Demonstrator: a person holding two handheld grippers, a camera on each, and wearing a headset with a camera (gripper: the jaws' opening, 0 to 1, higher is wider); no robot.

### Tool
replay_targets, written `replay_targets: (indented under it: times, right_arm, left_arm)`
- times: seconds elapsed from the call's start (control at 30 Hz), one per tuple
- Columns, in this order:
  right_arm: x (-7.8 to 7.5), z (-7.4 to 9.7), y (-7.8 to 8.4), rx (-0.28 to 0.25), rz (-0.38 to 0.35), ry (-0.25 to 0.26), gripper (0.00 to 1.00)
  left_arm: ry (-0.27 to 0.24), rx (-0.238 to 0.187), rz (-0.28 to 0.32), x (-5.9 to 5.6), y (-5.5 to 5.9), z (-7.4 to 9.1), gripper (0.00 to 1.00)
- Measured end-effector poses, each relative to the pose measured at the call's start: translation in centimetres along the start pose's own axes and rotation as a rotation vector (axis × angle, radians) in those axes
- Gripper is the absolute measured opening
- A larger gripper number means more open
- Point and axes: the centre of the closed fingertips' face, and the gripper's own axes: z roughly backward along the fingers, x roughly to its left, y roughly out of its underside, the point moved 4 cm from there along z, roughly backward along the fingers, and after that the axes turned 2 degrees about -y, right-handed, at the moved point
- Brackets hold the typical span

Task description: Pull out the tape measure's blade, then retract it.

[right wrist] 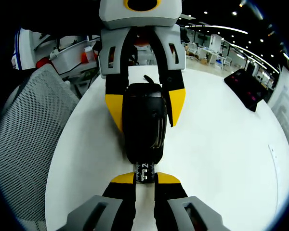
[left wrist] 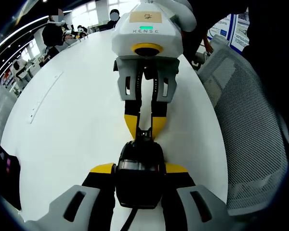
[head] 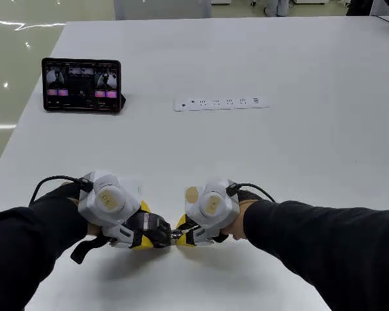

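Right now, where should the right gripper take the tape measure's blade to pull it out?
At the short printed end of the blade poking from the case, coming straight on, opposite the left gripper holding the case. Only that end is exposed; the right gripper pinches there.

Black tape measure (right wrist: 144,120), white table (head: 279,149), black tablet (head: 82,85)

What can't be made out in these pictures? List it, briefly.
Hook of the blade: right gripper view, pinched inside the right tongs.
Sides of the tape measure: left gripper view, covered by the left tongs.
Screen of the tablet: head view, too small to read.
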Motion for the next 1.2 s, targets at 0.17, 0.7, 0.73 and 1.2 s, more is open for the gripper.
replay_targets:
  times: [0.17, 0.7, 0.73, 1.2]
  right_arm:
    - [-0.04, -0.12, -0.07, -0.007, -0.022, 0.009, 0.11]
    - [0.02, -0.65, -0.61, -0.035, -0.027, 0.017, 0.11]
    - [0.05, -0.67, -0.65, -0.031, -0.018, 0.017, 0.11]
    - [0.05, -0.13, -0.10, -0.016, -0.016, 0.018, 0.10]
  left_arm:
    - [-0.005, -0.006, 0.002, 0.02, 0.07, -0.03, 0.32]
    - [-0.009, -0.019, 0.004, -0.02, 0.00, 0.08, 0.32]
    - [-0.009, -0.018, 0.003, -0.03, 0.00, 0.08, 0.32]
    - [-0.008, -0.019, 0.008, -0.04, -0.01, 0.09, 0.32]
